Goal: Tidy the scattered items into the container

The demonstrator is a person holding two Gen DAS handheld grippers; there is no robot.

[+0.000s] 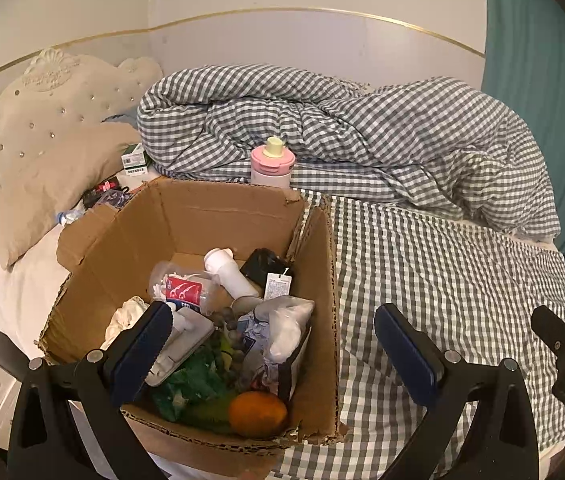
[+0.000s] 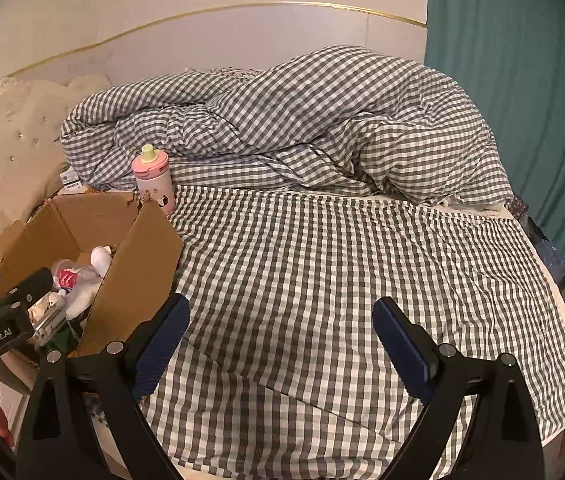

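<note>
An open cardboard box [image 1: 218, 216] sits on the bed and holds several items: an orange [image 1: 257, 414], a white bottle [image 1: 230, 274], a floss-pick pack [image 1: 182, 290], green wrapping and bags. The box also shows in the right wrist view [image 2: 138, 256]. A pink bottle with a yellow cap [image 1: 271, 164] stands upright just behind the box, also in the right wrist view [image 2: 154, 178]. My left gripper [image 1: 274, 344] is open and empty above the box's right wall. My right gripper [image 2: 282, 336] is open and empty over the checked sheet, right of the box.
A bunched checked duvet [image 2: 302, 128] lies across the back of the bed. A beige pillow [image 1: 42, 160] and tufted headboard are at left, with small boxes and a plastic bottle [image 1: 68, 216] beside them. A teal curtain [image 2: 522, 80] hangs at right. The checked sheet [image 2: 342, 260] covers the mattress.
</note>
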